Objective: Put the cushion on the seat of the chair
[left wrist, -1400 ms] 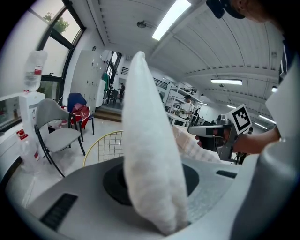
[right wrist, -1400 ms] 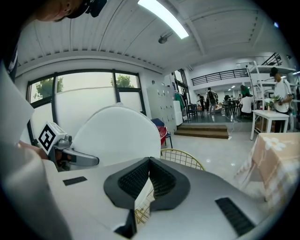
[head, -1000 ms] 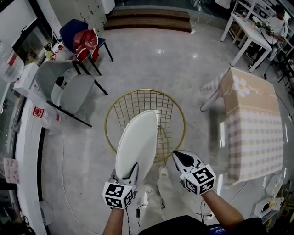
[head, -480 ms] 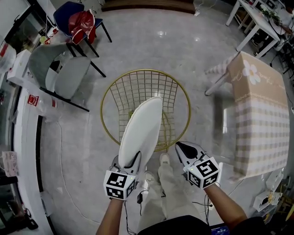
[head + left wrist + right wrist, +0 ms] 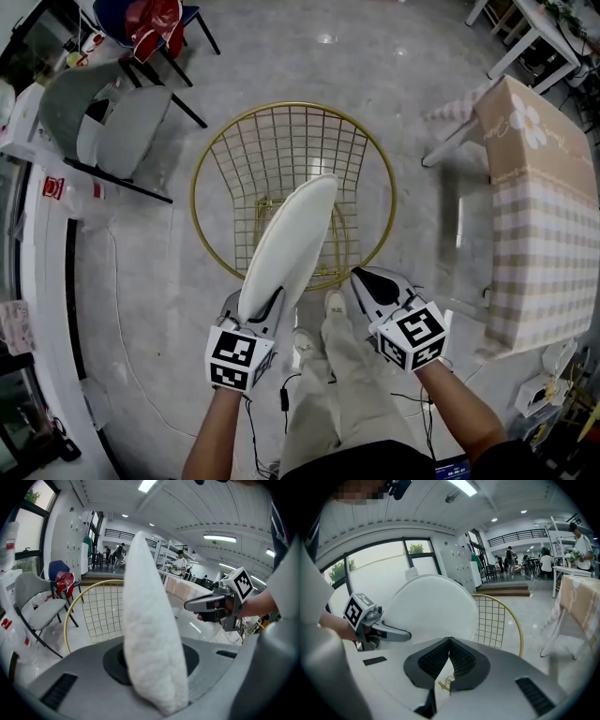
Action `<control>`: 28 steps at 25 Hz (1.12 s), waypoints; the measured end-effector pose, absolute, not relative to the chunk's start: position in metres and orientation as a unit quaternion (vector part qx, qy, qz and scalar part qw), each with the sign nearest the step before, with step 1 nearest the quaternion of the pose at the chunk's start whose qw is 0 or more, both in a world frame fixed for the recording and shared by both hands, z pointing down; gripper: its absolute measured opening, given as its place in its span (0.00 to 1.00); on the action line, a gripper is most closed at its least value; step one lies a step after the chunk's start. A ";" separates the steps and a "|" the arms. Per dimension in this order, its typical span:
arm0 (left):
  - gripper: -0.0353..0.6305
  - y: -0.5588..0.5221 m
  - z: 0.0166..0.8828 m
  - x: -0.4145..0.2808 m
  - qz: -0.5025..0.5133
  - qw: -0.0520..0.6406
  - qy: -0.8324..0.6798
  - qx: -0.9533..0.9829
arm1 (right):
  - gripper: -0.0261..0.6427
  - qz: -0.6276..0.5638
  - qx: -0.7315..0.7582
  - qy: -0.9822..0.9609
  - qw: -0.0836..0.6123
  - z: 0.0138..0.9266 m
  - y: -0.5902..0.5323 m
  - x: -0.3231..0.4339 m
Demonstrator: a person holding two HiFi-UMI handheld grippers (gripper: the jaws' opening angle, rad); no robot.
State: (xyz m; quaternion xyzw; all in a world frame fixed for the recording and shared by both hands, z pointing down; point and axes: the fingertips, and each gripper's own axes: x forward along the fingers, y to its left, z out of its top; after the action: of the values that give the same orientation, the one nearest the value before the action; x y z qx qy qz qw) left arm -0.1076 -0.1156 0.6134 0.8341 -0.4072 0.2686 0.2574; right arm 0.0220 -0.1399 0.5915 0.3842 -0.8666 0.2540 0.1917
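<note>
- Cushion [image 5: 286, 248]: white and round. You hold it on edge, tilted, and it is not lying flat.
- Your left hand-held gripper [image 5: 265, 305] is clamped on the cushion's near edge. In the left gripper view the cushion [image 5: 147, 634] fills the gap between the jaws and rises straight up out of them.
- From your head view, the cushion reaches from that gripper across the front rim of the chair [image 5: 214, 141] to about the middle of the seat [image 5: 281, 159]. Whether it touches the gold wire, you cannot tell from any view.
- Your right hand-held gripper [image 5: 361, 278] has its jaws together with nothing in them. It sits just right of the cushion, near the chair's front rim and clear of both.
- In the right gripper view, the cushion [image 5: 431, 606] shows its broad white face, with the left hand-held gripper [image 5: 405, 634] at its lower edge and the chair [image 5: 507, 609] behind it.
- Your legs [image 5: 342, 375] stand on the floor [image 5: 328, 66] just in front of the chair.
- A table [image 5: 553, 234] with a checked cloth stands to your right, and a grey chair [image 5: 122, 131] to your left.
</note>
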 end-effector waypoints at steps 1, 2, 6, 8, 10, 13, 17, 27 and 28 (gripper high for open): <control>0.16 -0.116 0.617 -0.108 0.272 0.256 -0.404 0.835 | 0.07 0.256 0.385 -0.866 0.191 0.596 -0.140 0.022; 0.16 -0.117 0.620 -0.107 0.276 0.255 -0.400 0.836 | 0.07 0.258 0.385 -0.865 0.191 0.600 -0.141 0.022; 0.16 -0.117 0.630 -0.105 0.291 0.247 -0.385 0.840 | 0.07 0.270 0.389 -0.859 0.194 0.618 -0.139 0.023; 0.16 -0.116 0.635 -0.104 0.300 0.243 -0.374 0.843 | 0.07 0.277 0.392 -0.856 0.193 0.624 -0.138 0.024; 0.16 -0.115 0.640 -0.102 0.308 0.243 -0.361 0.846 | 0.07 0.283 0.397 -0.852 0.192 0.631 -0.137 0.026; 0.16 -0.114 0.646 -0.099 0.318 0.243 -0.342 0.850 | 0.07 0.293 0.404 -0.846 0.188 0.641 -0.137 0.030; 0.16 -0.113 0.652 -0.094 0.332 0.240 -0.313 0.857 | 0.07 0.303 0.408 -0.841 0.185 0.650 -0.135 0.033; 0.16 -0.107 0.673 -0.087 0.424 0.207 -0.194 0.860 | 0.07 0.331 0.407 -0.830 0.189 0.678 -0.127 0.040; 0.16 -0.106 0.676 -0.086 0.434 0.203 -0.182 0.859 | 0.07 0.333 0.406 -0.830 0.190 0.680 -0.126 0.039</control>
State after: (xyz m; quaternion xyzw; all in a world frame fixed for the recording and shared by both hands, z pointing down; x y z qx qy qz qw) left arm -0.0861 -0.1064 0.6756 0.8588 -0.1825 0.4338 0.2026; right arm 0.0394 -0.1260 0.6805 0.4057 -0.8296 0.3334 0.1898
